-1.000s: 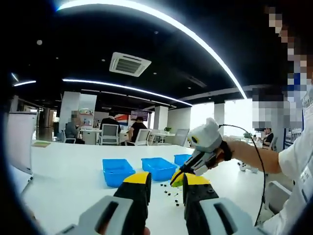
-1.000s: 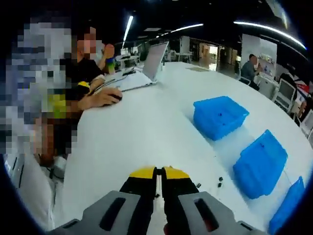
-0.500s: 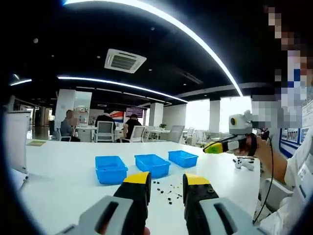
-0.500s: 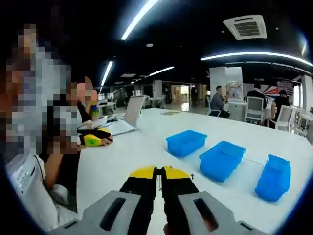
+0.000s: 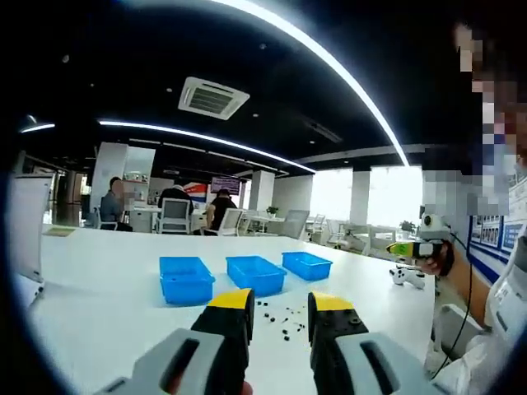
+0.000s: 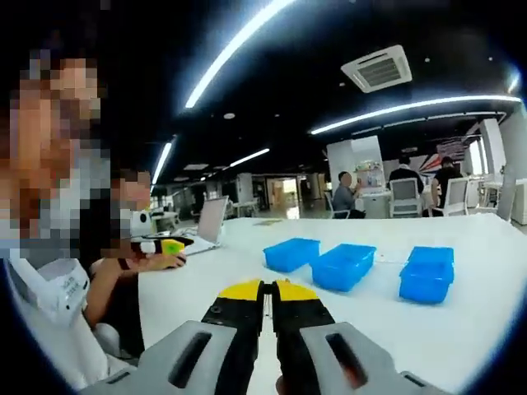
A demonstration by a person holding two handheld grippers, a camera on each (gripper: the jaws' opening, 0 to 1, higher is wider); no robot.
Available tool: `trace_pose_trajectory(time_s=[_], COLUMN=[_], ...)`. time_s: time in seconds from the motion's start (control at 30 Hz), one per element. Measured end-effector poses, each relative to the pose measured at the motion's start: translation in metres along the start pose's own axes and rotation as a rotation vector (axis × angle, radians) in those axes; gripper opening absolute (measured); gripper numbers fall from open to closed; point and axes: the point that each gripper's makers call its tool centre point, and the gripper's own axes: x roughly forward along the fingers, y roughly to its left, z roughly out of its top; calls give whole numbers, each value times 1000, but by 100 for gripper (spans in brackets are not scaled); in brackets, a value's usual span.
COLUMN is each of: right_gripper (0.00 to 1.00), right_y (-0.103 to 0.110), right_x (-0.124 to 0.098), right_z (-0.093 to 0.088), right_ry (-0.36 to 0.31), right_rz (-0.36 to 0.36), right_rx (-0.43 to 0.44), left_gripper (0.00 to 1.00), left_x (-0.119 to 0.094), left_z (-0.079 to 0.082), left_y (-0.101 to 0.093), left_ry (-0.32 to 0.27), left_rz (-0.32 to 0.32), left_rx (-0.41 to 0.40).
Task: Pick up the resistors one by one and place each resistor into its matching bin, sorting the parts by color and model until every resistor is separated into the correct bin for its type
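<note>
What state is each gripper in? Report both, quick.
Left gripper: open, nothing between the jaws, held above the table.
Right gripper: shut; whether it pinches a resistor cannot be told.

My left gripper [image 5: 278, 309] had two black jaws capped with yellow tips, each one widening toward me into a pale grey moulded housing with a dark oblong slot sunk into its top. My right gripper [image 6: 268, 298] was built the same: black jaws, yellow tips, grey shells with the same dark slots. Seen from the left gripper view, that right gripper [image 5: 409, 248] showed a yellow-green tip and a pale rounded body, with a thin black cable hanging from it in a loop. I wore a white short-sleeved top [image 5: 504, 317] with small dark markings printed on it, and a dark band at my right wrist [image 5: 445, 258].
</note>
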Motion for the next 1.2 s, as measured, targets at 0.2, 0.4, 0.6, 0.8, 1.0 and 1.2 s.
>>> trace_pose_trajectory(time_s=[0.2, 0.4, 0.6, 0.8, 1.0, 1.2], right_gripper=[7, 7, 7, 7, 7, 7], right_y=[-8, -2, 4, 9, 9, 1], right_x=[-1, 16, 51, 112, 180, 260], right_z=[-1, 6, 20, 30, 33, 32], right_ry=[8, 6, 6, 43, 77, 119], right_rz=[-16, -11, 20, 34, 44, 94], right_rx=[11, -2, 29, -5, -50, -15], left_gripper=[28, 28, 28, 28, 28, 28], left_x=[1, -1, -3, -6, -7, -10], left_z=[-1, 2, 3, 7, 5, 8], left_y=[-4, -6, -4, -2, 8, 12], left_ry=[2, -12, -14, -22, -6, -18], left_rz=[-9, -16, -9, 2, 37, 43], left_rx=[2, -10, -9, 3, 29, 22])
